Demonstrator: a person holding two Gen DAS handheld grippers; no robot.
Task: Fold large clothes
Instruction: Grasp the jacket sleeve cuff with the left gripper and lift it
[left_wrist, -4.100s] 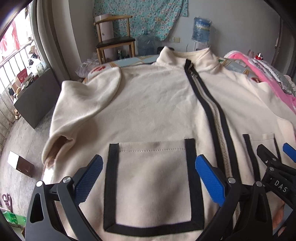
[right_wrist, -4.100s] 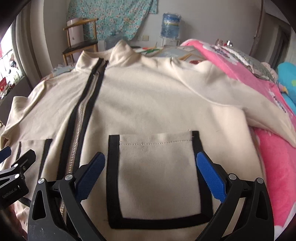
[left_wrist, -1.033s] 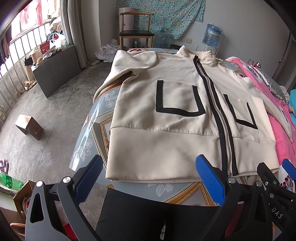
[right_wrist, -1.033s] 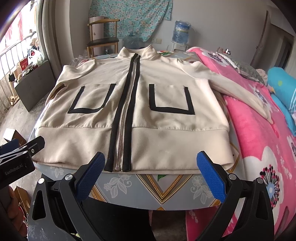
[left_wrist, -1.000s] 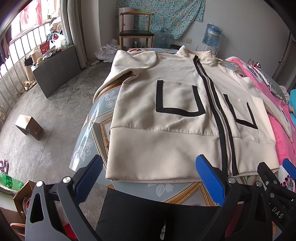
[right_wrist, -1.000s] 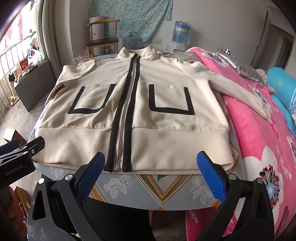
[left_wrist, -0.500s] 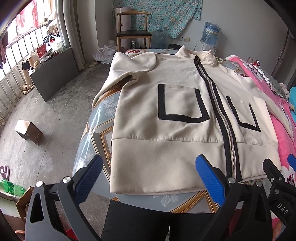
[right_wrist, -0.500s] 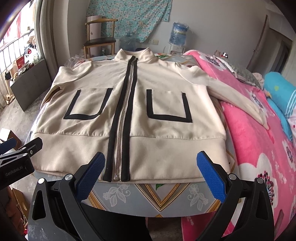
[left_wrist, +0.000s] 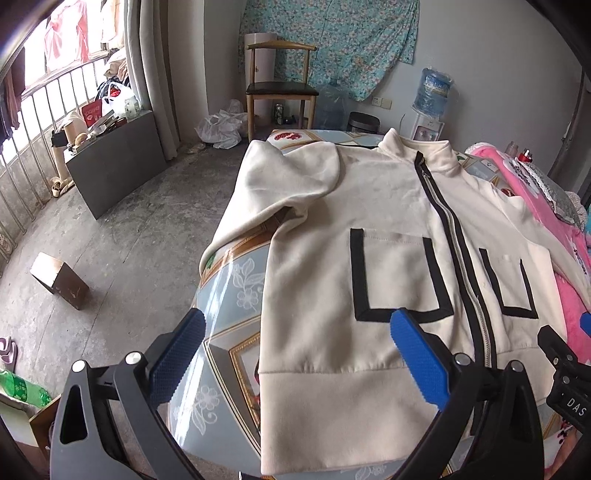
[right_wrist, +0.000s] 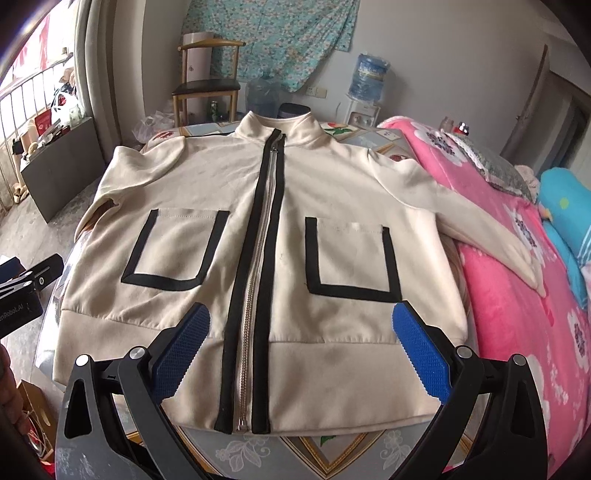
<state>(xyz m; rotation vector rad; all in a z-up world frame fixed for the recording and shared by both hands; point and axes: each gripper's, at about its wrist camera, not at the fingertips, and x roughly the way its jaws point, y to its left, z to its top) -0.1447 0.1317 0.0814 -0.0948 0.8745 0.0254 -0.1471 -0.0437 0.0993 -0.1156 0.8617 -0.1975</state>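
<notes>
Left wrist view: one cream zip-up jacket with black trim (left_wrist: 369, 258) lies flat, front up, on the floral-print glass-topped table (left_wrist: 236, 295), two black-outlined pockets counted, its left sleeve folded back near the shoulder; the left gripper (left_wrist: 297, 354) has its blue-padded jaws spread and empty, closer over the hem's left corner than half a second ago. Right wrist view: same single jacket, the right gripper (right_wrist: 301, 349) also spread wide with nothing in it, nearer the hem than before, one sleeve draped onto the pink flowered blanket (right_wrist: 517, 295). Behind: one wooden chair (right_wrist: 207, 77), one blue water jug on a dispenser (right_wrist: 369, 79).
</notes>
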